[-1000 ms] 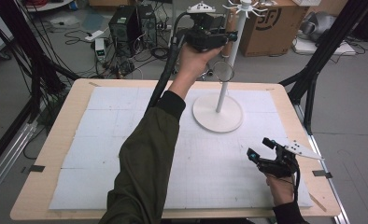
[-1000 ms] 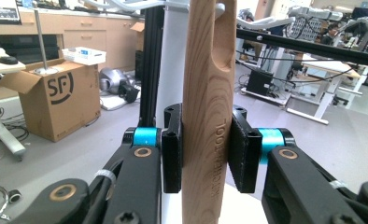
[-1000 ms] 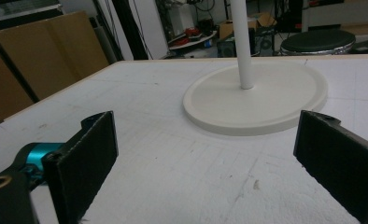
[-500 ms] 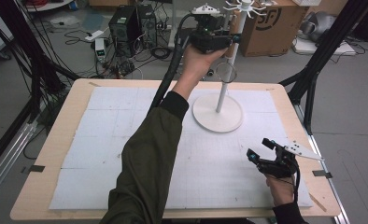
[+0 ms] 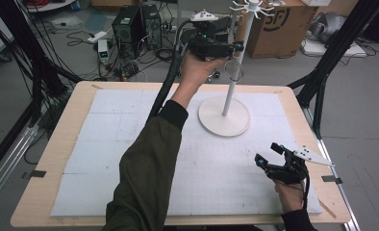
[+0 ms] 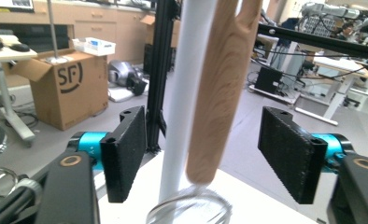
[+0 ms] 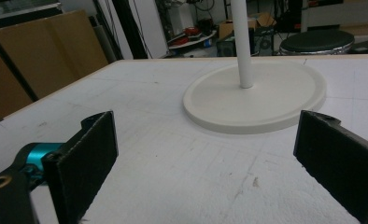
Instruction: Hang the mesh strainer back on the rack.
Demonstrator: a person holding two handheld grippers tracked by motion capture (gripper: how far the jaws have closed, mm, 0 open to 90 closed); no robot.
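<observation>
Wooden whisk handle (image 6: 219, 88) between just-opened left hand-held gripper (image 5: 235, 47) jaws | arm raised | right hand-held gripper (image 5: 269, 155) wide, low

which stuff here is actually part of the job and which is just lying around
Part of the job:
- whisk with wooden handle, hanging between the open pads of the left gripper, whose jaws have just been opening
- white stand

Just lying about:
- cardboard box on the floor
- computer tower
- right gripper, open, idle over the table

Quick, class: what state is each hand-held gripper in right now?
Left hand-held gripper: jaws just opened; whisk's wooden handle between them, unpressed.
Right hand-held gripper: open, empty.
</observation>
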